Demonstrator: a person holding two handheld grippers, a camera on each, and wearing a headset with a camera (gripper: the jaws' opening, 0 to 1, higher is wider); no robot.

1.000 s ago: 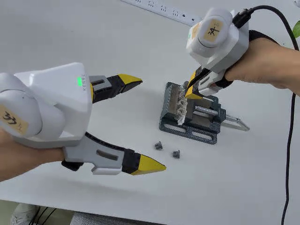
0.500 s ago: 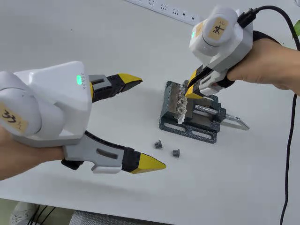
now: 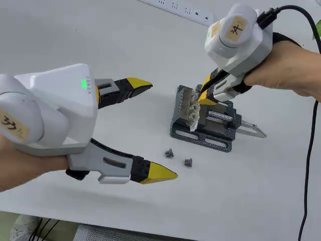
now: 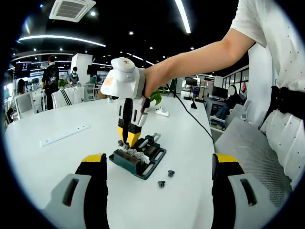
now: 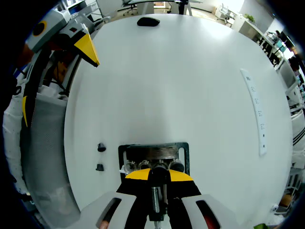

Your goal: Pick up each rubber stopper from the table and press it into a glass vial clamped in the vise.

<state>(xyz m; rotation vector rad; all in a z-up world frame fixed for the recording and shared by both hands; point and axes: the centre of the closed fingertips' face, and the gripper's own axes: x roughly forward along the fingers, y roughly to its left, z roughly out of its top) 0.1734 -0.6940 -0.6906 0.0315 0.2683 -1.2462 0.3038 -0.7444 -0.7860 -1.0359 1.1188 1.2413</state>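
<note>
Over the vise [image 3: 200, 131] in the middle of the tabletop [image 3: 100, 40], the right hand-held gripper [image 3: 202, 98] points steeply down. Its yellow-tipped jaws are drawn together right at the mouths of the glass vials [image 3: 192, 109] clamped in a row. Whether anything is pinched between the tips I can't make out from here. The hand [image 3: 281, 68] behind it reaches in from the right, wrist bent so the push comes from above.

The trouble I'd watch for is the glass. The vials look thin and sit close together, so a push that lands off-centre or at a slant could chip a rim. It could also skew a vial in the clamp or knock its neighbour. A plug seated crooked might pop out and roll away.

The left hand-held gripper [image 3: 158, 130] hangs level over the near left of the tabletop. Its jaws are spread wide and hold nothing, well apart from the vise. Two rubber stoppers [image 3: 169, 153] lie loose just in front of the vise, near each other.
</note>
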